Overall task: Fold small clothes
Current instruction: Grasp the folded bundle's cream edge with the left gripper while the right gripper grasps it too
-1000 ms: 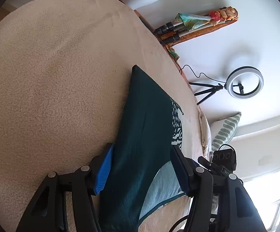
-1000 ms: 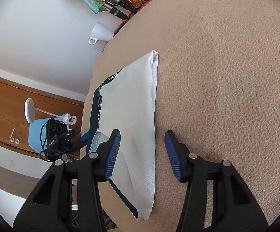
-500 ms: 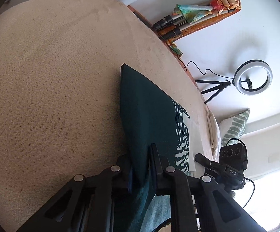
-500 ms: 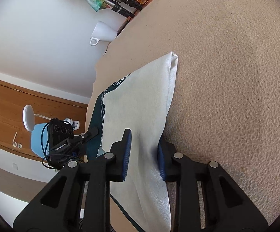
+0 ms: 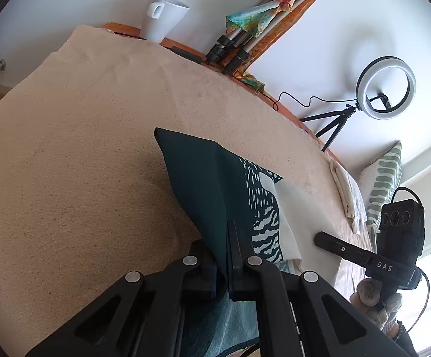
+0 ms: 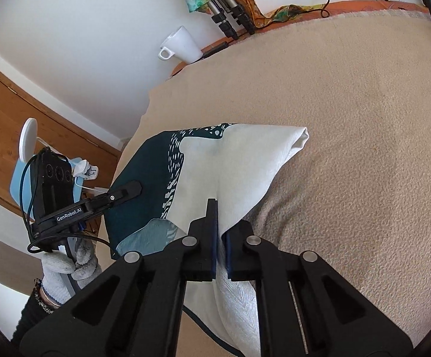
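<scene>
A small cloth [image 5: 203, 178], dark teal on one side and white with a teal print on the other [image 6: 230, 160], lies on a beige blanket [image 5: 66, 163]. My left gripper [image 5: 229, 238] has its jaws closing tight on the teal near edge, which rises off the blanket. My right gripper [image 6: 220, 223] has its jaws closing on the white near edge, and the fabric is pinched between the pads. Each view shows the other gripper from the side: the right one [image 5: 349, 250] and the left one [image 6: 120, 192], held by a gloved hand [image 6: 66, 264].
A white mug [image 5: 162, 17] stands at the far edge of the table beside bundled tripod legs [image 5: 233, 50]. A ring light [image 5: 386, 87] on a small tripod stands at the right. A folded white cloth [image 5: 348, 196] and a striped pillow [image 5: 385, 178] lie beyond.
Both grippers went from open around the cloth's near edges to shut on them. Both have risen and rolled, and the near edge lifts off the blanket.
</scene>
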`<state>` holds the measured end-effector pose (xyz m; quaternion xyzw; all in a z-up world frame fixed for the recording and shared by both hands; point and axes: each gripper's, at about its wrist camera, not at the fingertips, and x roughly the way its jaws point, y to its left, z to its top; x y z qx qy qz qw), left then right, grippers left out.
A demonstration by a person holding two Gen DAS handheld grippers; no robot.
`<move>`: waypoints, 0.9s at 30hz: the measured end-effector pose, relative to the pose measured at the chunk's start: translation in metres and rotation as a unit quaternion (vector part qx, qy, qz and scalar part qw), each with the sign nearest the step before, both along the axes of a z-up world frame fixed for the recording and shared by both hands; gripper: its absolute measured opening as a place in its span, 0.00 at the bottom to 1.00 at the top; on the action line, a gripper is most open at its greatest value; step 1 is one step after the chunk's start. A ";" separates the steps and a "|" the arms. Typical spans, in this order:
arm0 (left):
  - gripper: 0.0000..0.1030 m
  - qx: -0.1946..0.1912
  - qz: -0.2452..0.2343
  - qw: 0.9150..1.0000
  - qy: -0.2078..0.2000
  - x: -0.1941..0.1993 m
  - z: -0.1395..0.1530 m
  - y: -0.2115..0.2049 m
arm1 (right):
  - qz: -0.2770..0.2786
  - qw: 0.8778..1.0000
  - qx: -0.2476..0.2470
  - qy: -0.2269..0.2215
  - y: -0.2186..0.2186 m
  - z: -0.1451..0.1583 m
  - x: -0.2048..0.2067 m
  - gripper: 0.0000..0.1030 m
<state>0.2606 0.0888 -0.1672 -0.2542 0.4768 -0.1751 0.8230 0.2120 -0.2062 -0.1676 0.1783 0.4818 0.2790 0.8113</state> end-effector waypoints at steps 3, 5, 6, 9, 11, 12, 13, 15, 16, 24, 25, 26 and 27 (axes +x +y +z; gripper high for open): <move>0.01 -0.014 0.018 0.999 0.025 0.004 -0.015 0.011 | -0.011 1.000 0.009 0.023 -0.012 -0.014 0.002 0.06; 0.01 -0.016 0.022 0.999 0.034 0.005 -0.023 0.014 | -0.024 0.999 0.014 0.045 -0.023 -0.026 0.005 0.17; 0.01 -0.017 0.022 0.999 0.037 0.005 -0.025 0.015 | -0.033 0.998 0.016 0.054 -0.029 -0.032 0.006 0.22; 0.01 -0.014 0.019 0.999 0.041 0.008 -0.031 0.013 | -0.043 0.992 0.084 0.078 -0.044 -0.048 0.010 0.26; 0.01 -0.015 0.020 0.999 0.043 0.010 -0.034 0.012 | -0.045 0.989 0.111 0.088 -0.046 -0.054 0.015 0.26; 0.01 -0.014 0.020 0.999 0.043 0.011 -0.035 0.011 | -0.045 0.988 0.120 0.091 -0.045 -0.056 0.018 0.26; 0.01 -0.011 0.021 0.999 0.042 0.011 -0.034 0.010 | -0.046 0.986 0.130 0.094 -0.044 -0.058 0.020 0.26; 0.01 -0.001 0.020 0.999 0.038 0.011 -0.031 0.007 | -0.048 0.985 0.136 0.097 -0.036 -0.060 0.024 0.24; 0.01 0.003 0.021 0.999 0.037 0.010 -0.030 0.007 | -0.048 0.987 0.119 0.091 -0.031 -0.057 0.025 0.12; 0.01 0.044 0.017 0.999 -0.020 -0.005 0.012 -0.007 | -0.028 0.999 -0.023 -0.012 -0.006 -0.001 0.001 0.05; 0.01 0.048 0.017 0.998 -0.027 -0.008 0.018 -0.010 | -0.027 0.999 -0.027 -0.022 -0.006 0.006 -0.002 0.05; 0.01 0.053 0.015 0.998 -0.034 -0.010 0.024 -0.013 | -0.027 0.999 -0.034 -0.031 -0.006 0.012 -0.005 0.05; 0.01 0.055 0.013 0.998 -0.041 -0.012 0.029 -0.017 | -0.027 0.998 -0.041 -0.040 -0.006 0.018 -0.009 0.05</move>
